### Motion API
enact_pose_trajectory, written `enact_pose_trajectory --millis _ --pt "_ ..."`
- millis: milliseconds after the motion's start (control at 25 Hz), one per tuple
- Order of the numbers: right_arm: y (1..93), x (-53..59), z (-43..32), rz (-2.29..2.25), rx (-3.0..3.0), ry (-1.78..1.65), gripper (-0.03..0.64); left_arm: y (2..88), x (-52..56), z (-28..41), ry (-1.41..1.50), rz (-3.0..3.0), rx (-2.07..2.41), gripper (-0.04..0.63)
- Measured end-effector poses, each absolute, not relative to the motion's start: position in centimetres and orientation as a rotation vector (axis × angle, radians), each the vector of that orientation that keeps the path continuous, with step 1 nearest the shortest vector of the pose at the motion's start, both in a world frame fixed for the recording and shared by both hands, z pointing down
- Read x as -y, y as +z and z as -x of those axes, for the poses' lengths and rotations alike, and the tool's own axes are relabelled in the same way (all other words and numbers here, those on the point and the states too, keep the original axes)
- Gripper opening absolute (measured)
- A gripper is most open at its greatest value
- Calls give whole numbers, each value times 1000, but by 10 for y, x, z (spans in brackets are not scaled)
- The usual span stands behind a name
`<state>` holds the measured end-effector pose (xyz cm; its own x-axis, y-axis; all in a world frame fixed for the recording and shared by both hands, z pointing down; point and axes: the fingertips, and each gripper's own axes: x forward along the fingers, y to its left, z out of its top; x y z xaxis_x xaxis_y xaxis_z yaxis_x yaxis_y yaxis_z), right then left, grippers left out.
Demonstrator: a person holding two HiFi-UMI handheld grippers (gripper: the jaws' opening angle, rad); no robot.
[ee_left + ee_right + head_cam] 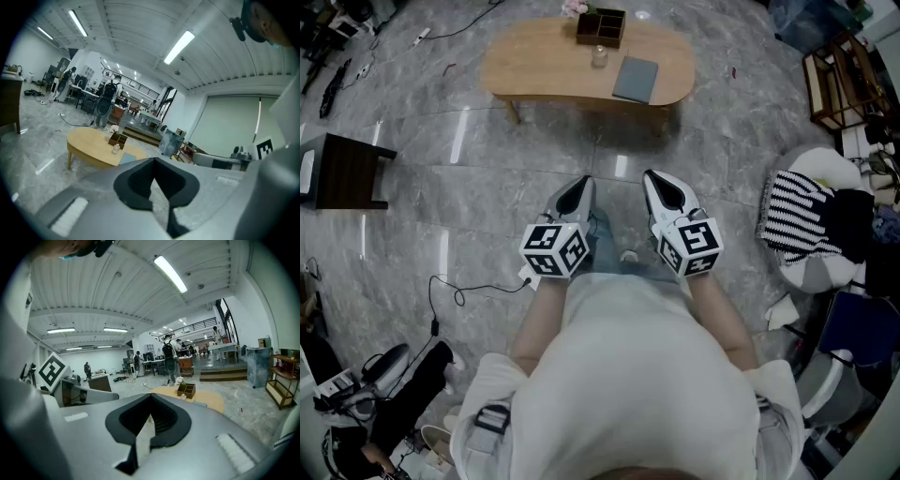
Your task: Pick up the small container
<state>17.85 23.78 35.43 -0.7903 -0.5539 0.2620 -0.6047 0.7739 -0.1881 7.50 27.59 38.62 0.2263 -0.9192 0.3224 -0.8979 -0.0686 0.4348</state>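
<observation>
Ahead of the torso [628, 375], left gripper [580, 182] and right gripper [661, 179] tilt down.

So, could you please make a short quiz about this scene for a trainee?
1. True or false: the small pale container stands on the oval light wooden table.
2. Which lies just right of it in the head view? A) flat grey-blue notebook B) red cup C) banana
3. Fill in: the fingers of the left gripper and the right gripper are ____.
Key: 1 true; 2 A; 3 shut.
</observation>
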Motion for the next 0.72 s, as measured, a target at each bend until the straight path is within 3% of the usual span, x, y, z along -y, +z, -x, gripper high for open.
enact_pose_trajectory --millis 720 --pt "344 -299 -218 -885 2844 434 -2 368 -340 -98 -99 -1896 1766 2"
